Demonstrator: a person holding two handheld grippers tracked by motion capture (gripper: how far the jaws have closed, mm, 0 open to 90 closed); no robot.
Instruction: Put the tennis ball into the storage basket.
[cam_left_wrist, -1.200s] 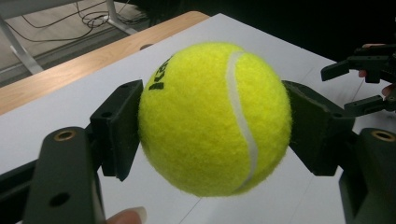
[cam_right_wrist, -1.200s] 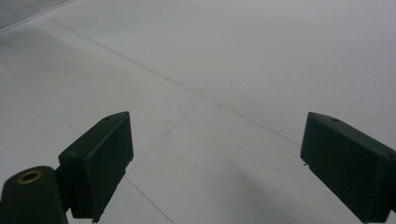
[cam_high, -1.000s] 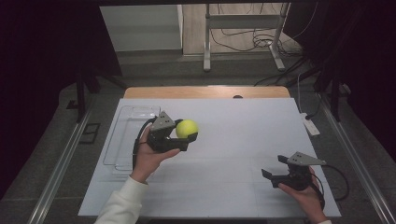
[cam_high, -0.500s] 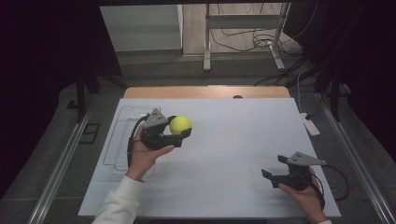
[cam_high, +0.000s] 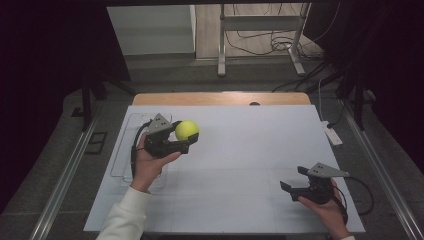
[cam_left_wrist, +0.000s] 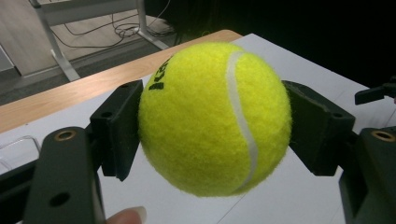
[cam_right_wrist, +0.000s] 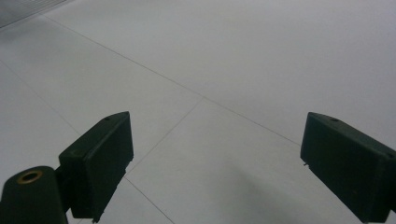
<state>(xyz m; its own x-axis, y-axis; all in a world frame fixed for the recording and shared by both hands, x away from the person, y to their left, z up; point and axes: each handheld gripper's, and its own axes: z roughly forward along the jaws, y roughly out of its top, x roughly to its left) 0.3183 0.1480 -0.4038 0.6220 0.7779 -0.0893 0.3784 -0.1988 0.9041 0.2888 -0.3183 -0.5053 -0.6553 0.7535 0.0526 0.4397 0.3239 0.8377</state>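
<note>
Yellow felt is bulging between the two black pads of the left claw (cam_left_wrist: 212, 135), which is pinching a tennis ball (cam_left_wrist: 215, 119) from both sides. In the left gripper view the pads (cam_left_wrist: 119, 128) are pressing into the ball's flanks, its white seam is curving down the front, and part of a black printed word is showing near the top. A fingertip is peeking in at the bottom edge.

In the high view the ball (cam_high: 187, 130) is being held in the air above the left part of the white bench (cam_high: 250, 150), just beside a clear plastic tray (cam_high: 125, 150) that is lying near the bench's left edge. The person's left hand (cam_high: 147, 165) is gripping the claw from underneath, with a white sleeve running down to the bottom of the view.

Over at the near right corner, the right claw (cam_high: 292, 180) is sitting low over the bench in the person's right hand (cam_high: 325, 207). Its jaws are standing spread wide, with bare white surface between them in the right gripper view (cam_right_wrist: 215, 158), and they are gripping nothing. The two claws are well apart.
</note>
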